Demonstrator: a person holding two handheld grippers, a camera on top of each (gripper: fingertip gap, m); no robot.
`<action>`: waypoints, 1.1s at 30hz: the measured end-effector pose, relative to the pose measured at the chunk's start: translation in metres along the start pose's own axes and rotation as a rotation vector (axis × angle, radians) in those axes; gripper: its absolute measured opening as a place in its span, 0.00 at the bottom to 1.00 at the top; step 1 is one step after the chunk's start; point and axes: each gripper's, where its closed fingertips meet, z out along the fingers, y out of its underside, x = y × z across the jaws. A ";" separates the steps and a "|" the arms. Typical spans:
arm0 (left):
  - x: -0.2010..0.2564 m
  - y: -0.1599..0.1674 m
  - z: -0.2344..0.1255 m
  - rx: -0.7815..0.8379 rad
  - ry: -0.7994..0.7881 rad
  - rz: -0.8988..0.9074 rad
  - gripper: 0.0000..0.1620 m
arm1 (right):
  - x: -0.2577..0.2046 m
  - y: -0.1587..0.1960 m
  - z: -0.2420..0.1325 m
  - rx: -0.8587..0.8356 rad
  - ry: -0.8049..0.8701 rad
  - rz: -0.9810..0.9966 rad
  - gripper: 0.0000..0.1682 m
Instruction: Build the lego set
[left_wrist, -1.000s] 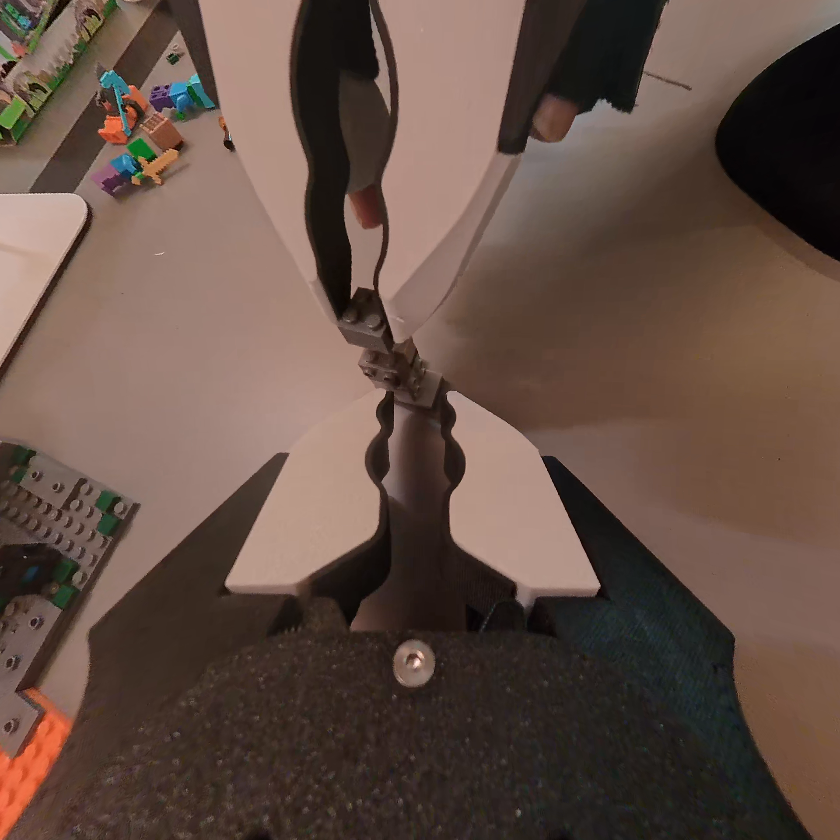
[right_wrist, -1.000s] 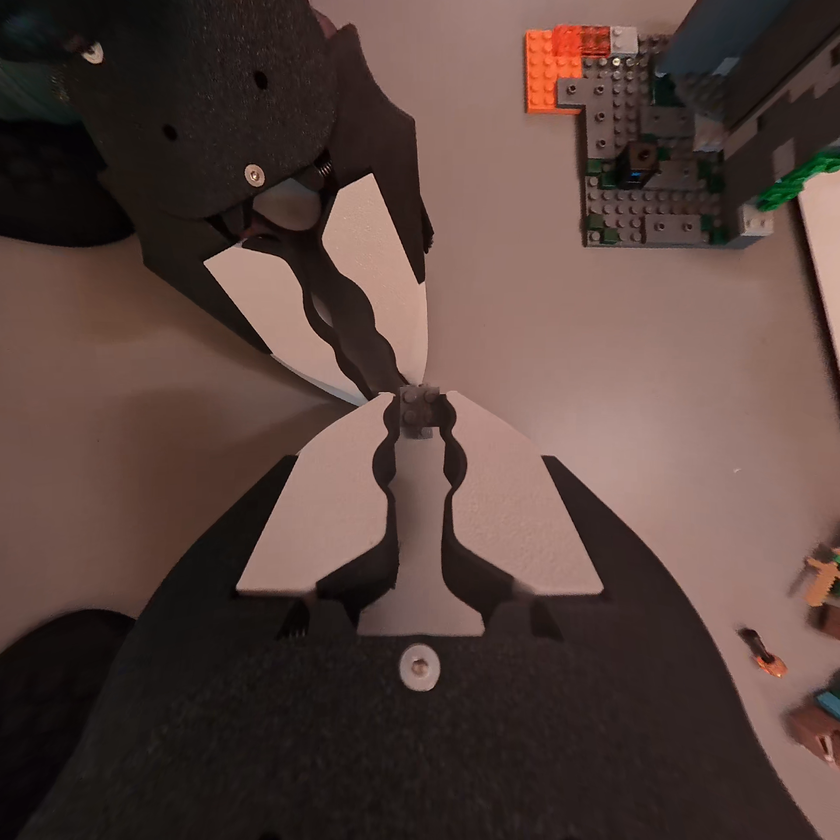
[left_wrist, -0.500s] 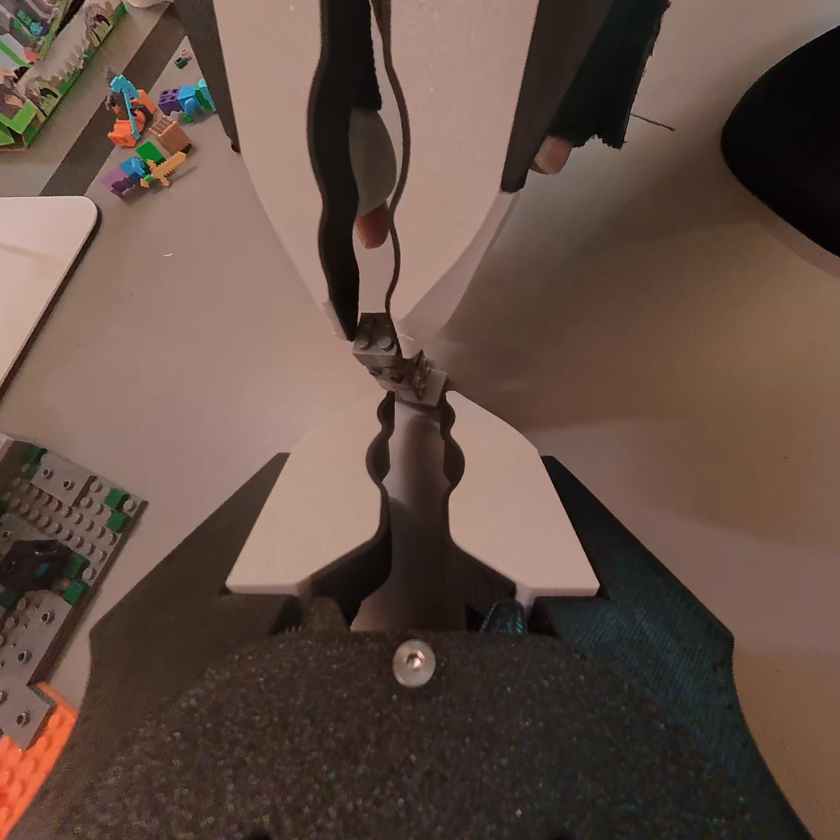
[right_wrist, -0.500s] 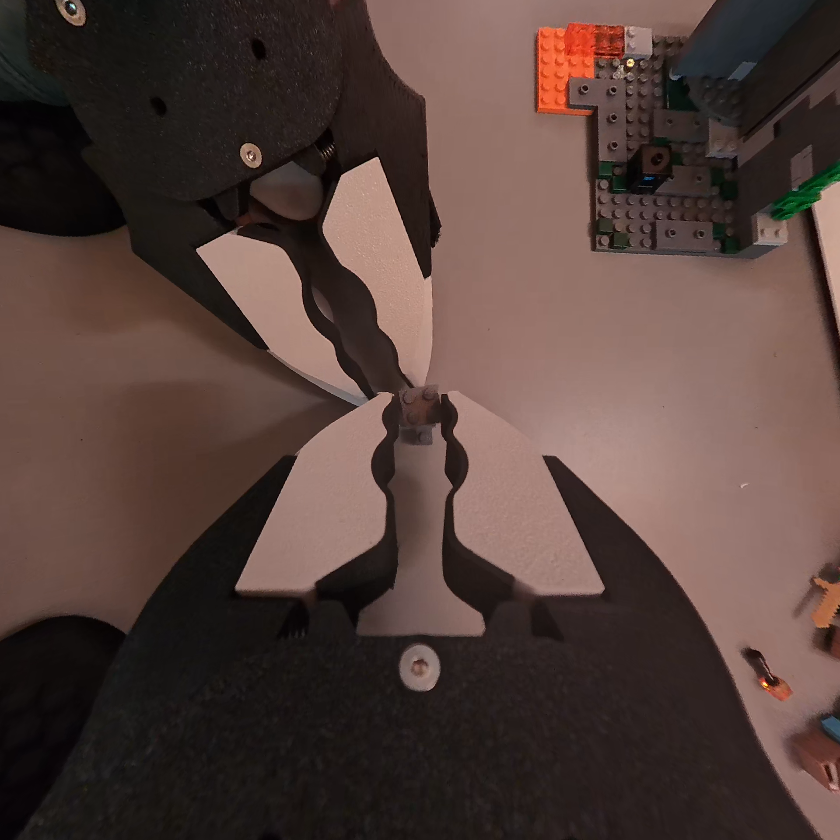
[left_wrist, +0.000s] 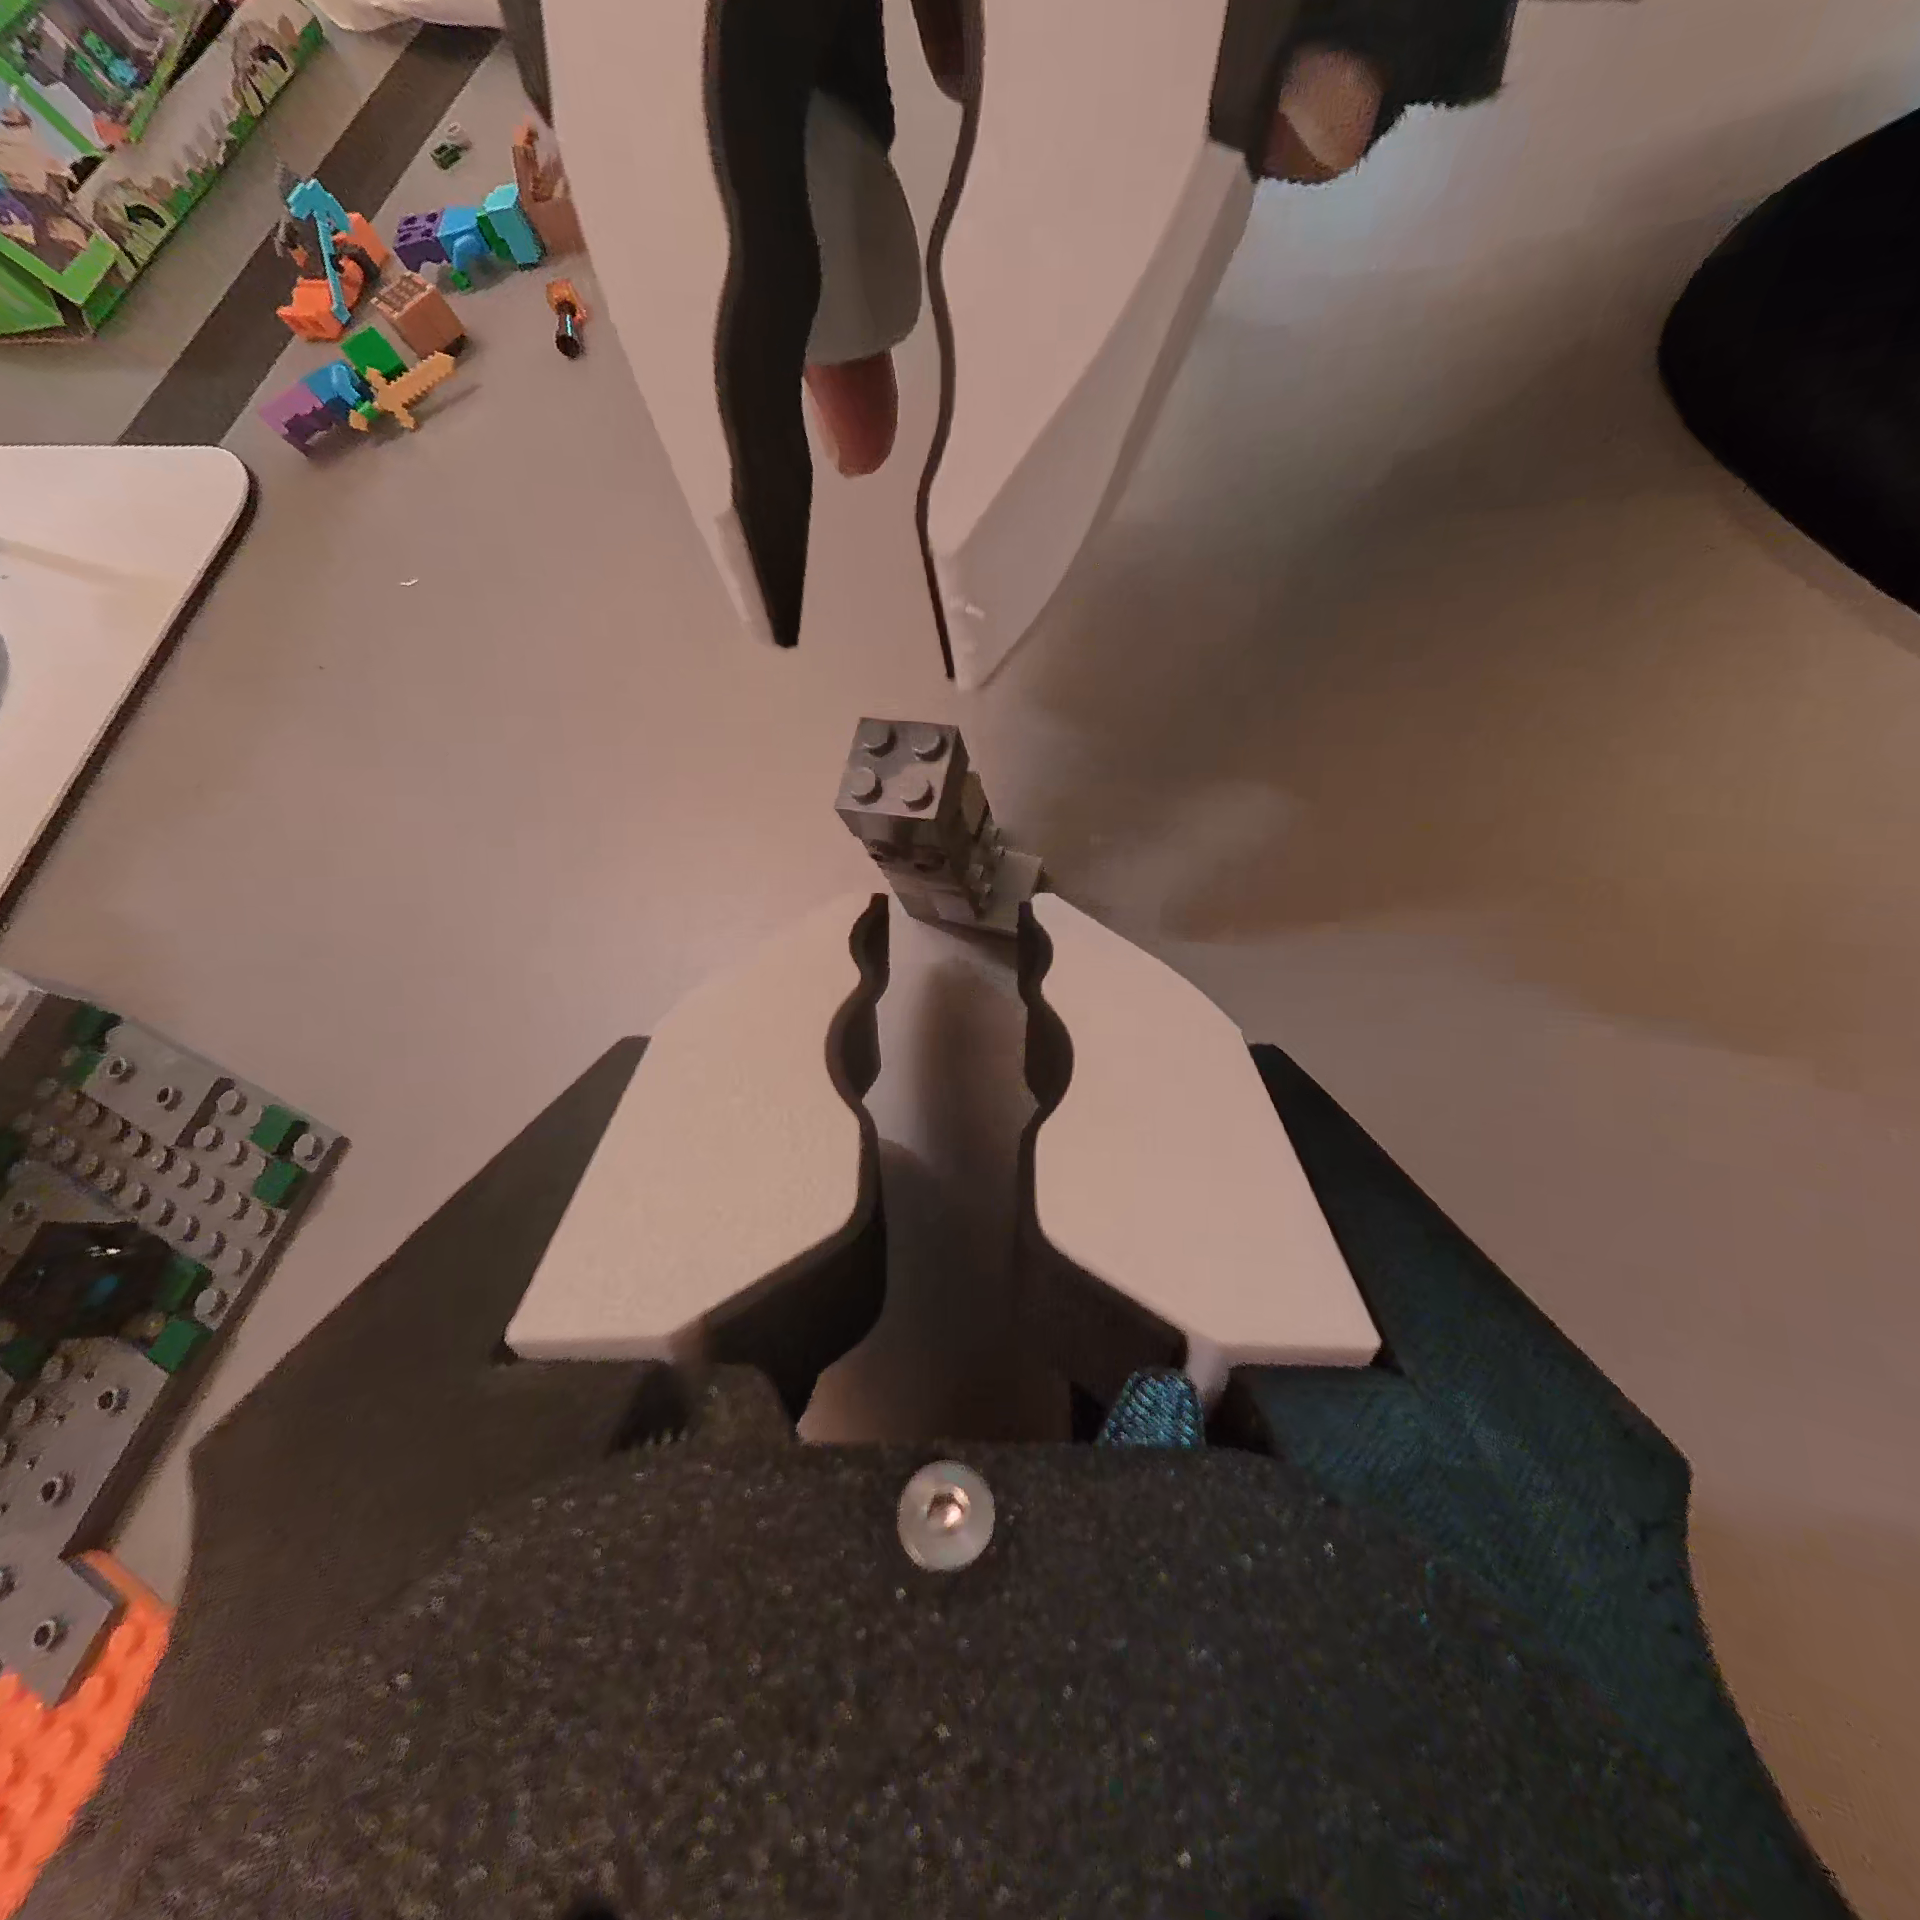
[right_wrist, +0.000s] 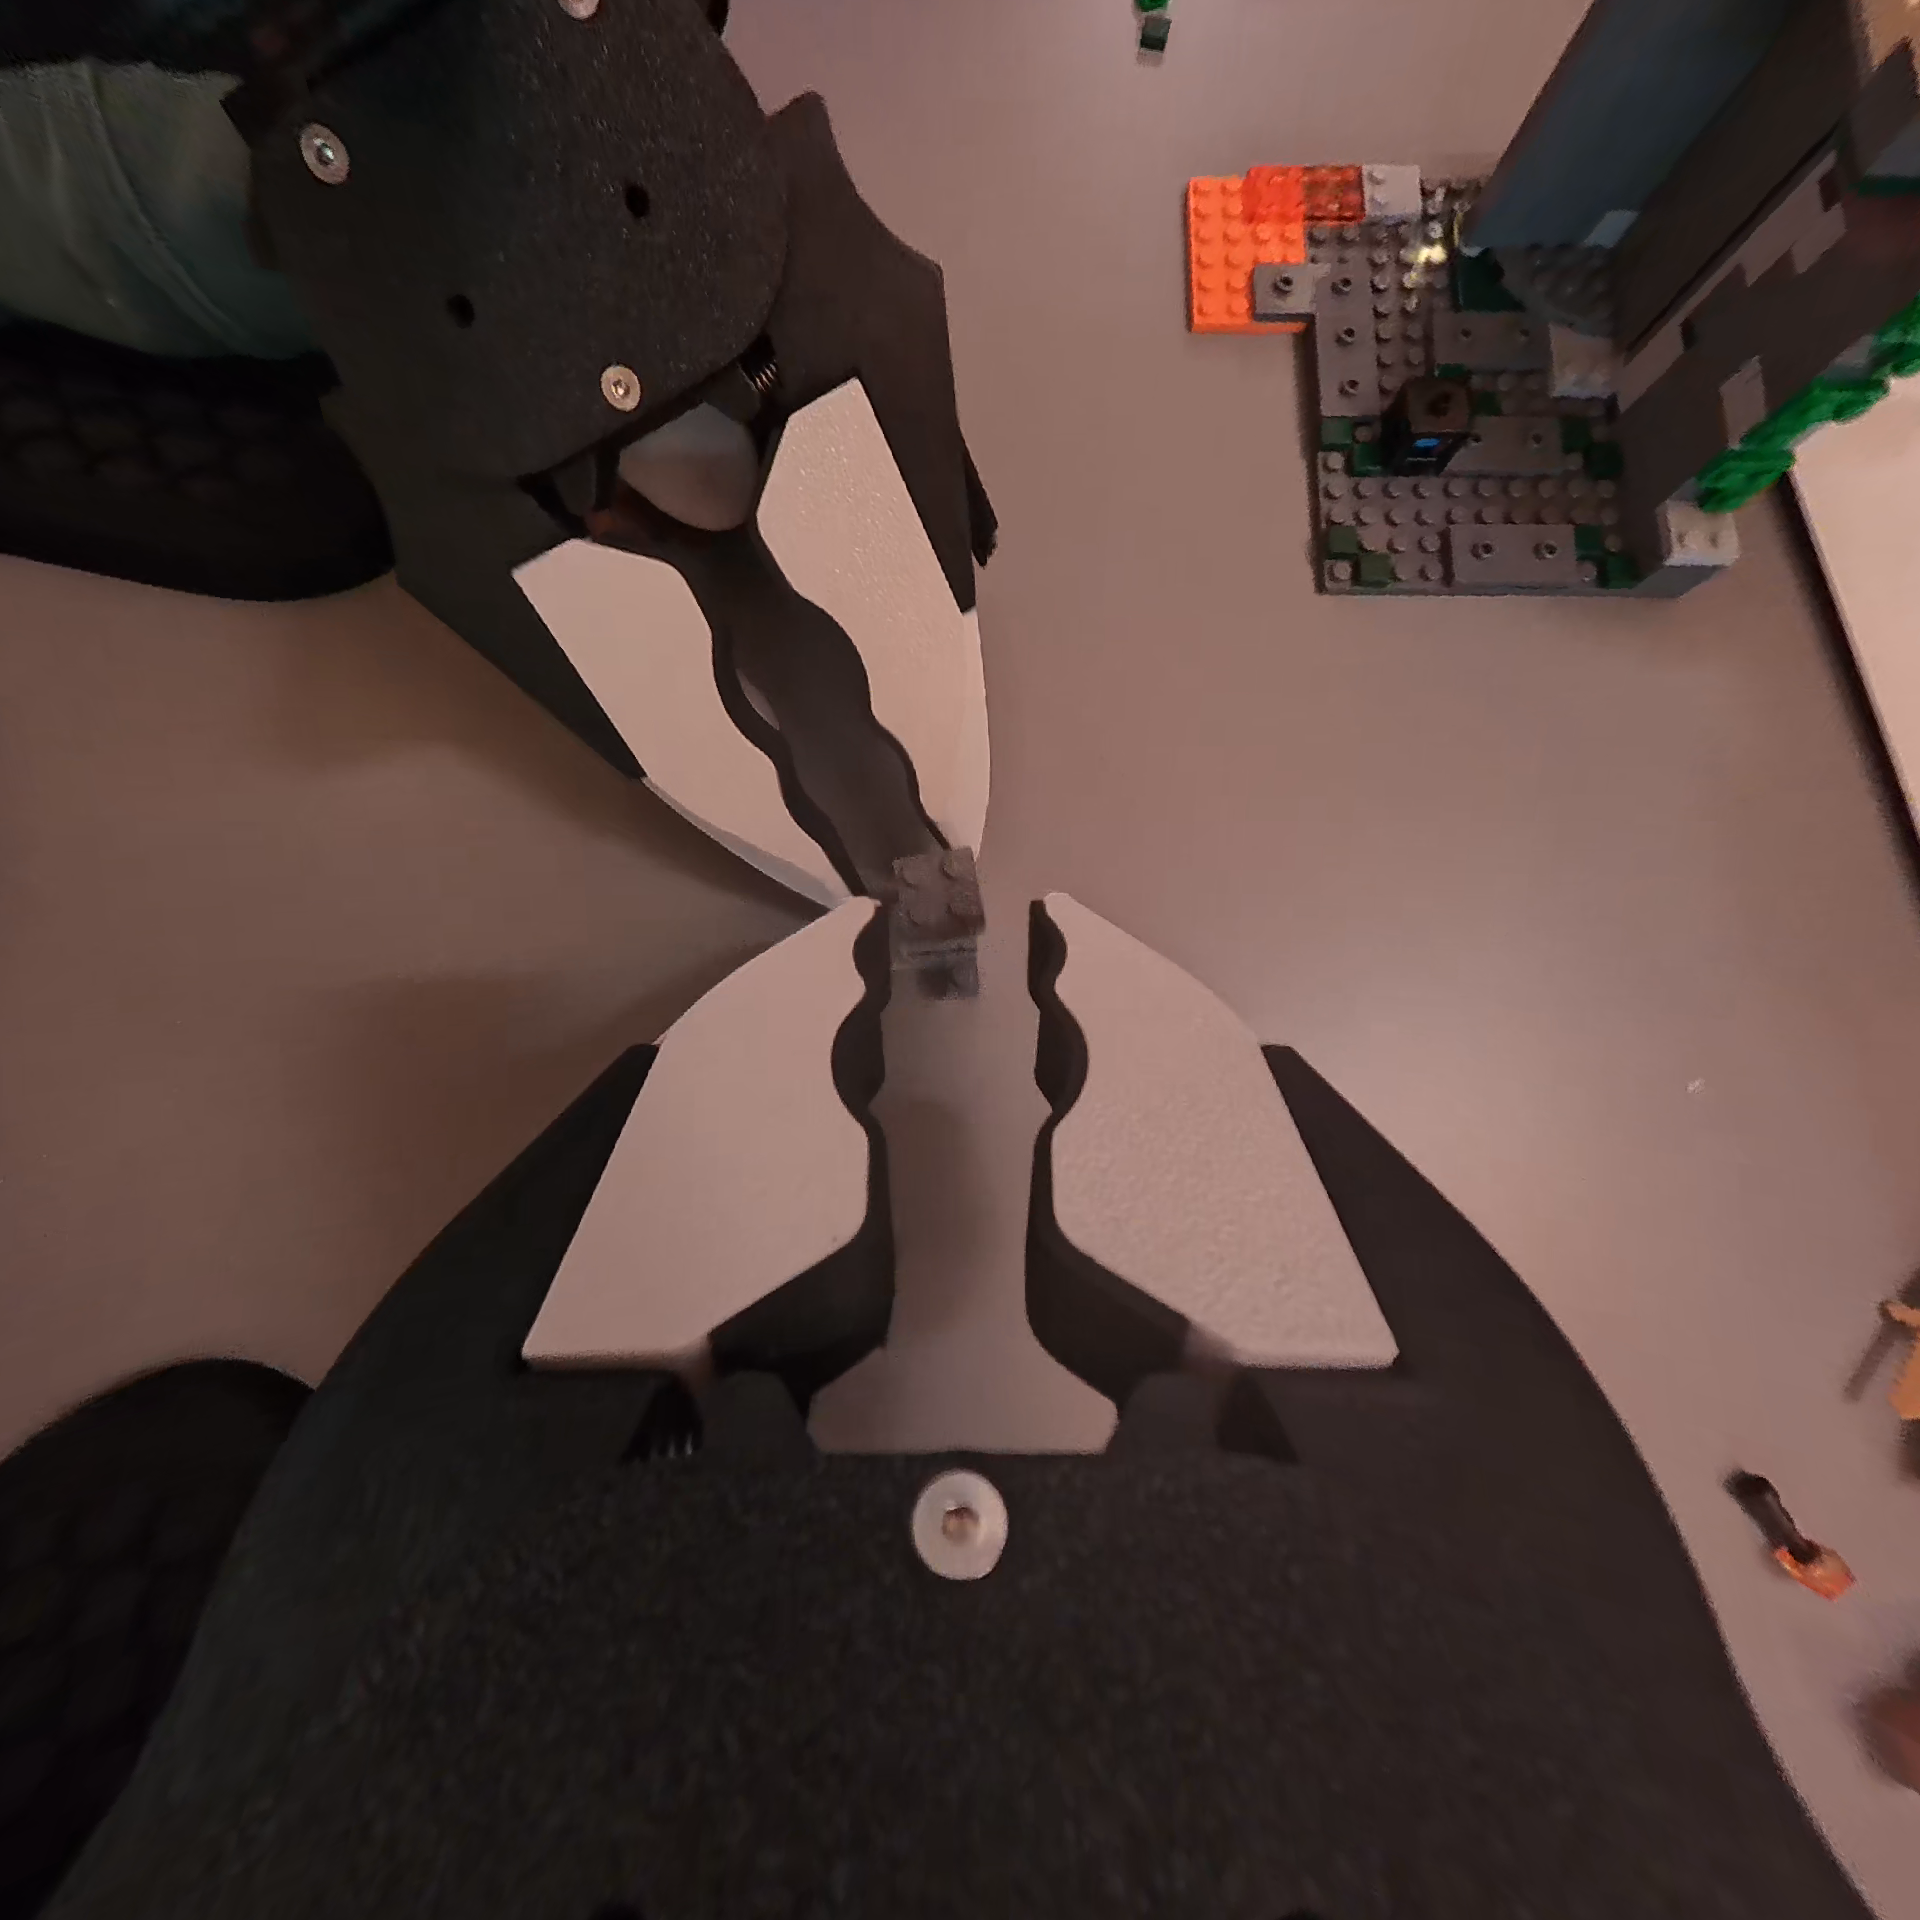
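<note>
my left gripper (left_wrist: 951, 909) clamps the grey brick stack (left_wrist: 920, 821) above the table (left_wrist: 1455, 727), studs exposed for joining; my right gripper (right_wrist: 956, 914) hangs released, apart from it.

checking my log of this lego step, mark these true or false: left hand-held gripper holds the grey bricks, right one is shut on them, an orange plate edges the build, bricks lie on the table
1. The left hand-held gripper holds the grey bricks: true.
2. The right hand-held gripper is shut on them: false, it is open, clear of them.
3. An orange plate edges the build: true.
4. The grey bricks lie on the table: false, they are held above it.
</note>
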 end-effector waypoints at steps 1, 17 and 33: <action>0.000 0.000 0.000 0.001 0.001 -0.001 0.15 | 0.001 0.003 -0.001 -0.003 -0.006 0.007 0.15; -0.005 0.004 -0.001 -0.017 -0.023 0.006 0.15 | -0.003 0.019 0.036 -0.130 0.004 -0.042 0.18; -0.027 -0.007 -0.022 0.113 -0.018 -0.146 0.14 | 0.008 0.006 0.008 0.067 -0.003 -0.068 0.10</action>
